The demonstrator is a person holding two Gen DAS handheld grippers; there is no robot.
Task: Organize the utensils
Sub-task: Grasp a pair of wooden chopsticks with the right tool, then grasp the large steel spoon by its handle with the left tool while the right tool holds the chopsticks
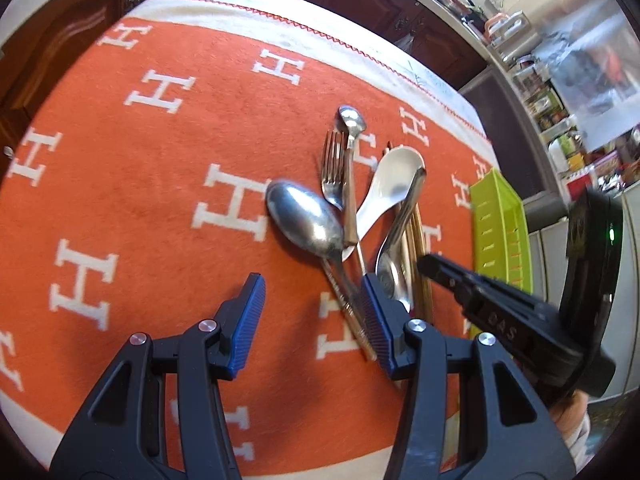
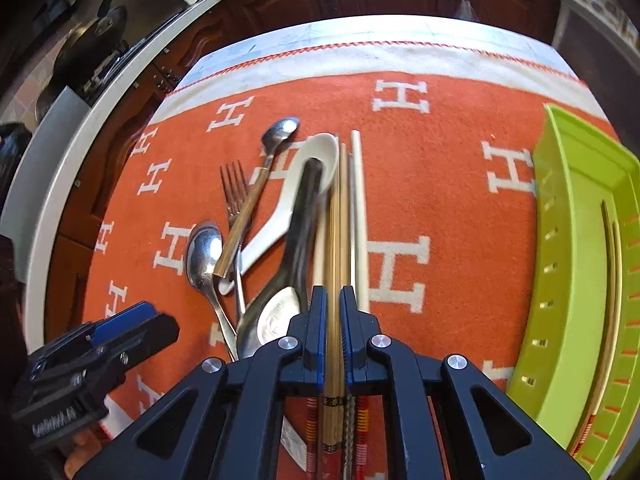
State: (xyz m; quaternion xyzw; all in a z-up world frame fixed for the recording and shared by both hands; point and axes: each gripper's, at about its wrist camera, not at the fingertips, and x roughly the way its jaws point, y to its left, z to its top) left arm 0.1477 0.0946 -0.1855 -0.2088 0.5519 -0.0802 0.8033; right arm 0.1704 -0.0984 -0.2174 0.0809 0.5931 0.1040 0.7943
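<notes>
On the orange blanket (image 2: 452, 168) that covers the table, most of the work is judged still to be ahead. Nearest the left edge, the left gripper (image 1: 312, 312) is held above the cloth with its jaws spread wide and nothing between them; its right pad lies just beside the handles of the pile.

Next to it, toward the middle of the blanket, the unsorted heap is seen: a large steel spoon (image 2: 204, 252), a fork (image 2: 234, 188), a small gold-handled spoon (image 2: 280, 132) lying across the fork, a white ceramic soup spoon (image 2: 316, 156), and a dark-handled metal spoon (image 2: 276, 316) whose handle rests in the white bowl. All five are crossed over or touching one another, and none has been moved to the tray.

Just right of the heap, a bundle of chopsticks lies pointing toward the far edge. A bamboo chopstick (image 2: 334, 280) is clamped between the closed pads of the right gripper (image 2: 334, 300); whether its partner is also caught cannot be told. Pale chopsticks (image 2: 358, 208) remain loose on the cloth beside it.

At the right edge stands the green tray (image 2: 560, 168), in which at least one chopstick (image 2: 610, 248) already lies. Thus a small first part appears done, a further chopstick is in hand, and the spoons, fork and remaining chopsticks are left.
</notes>
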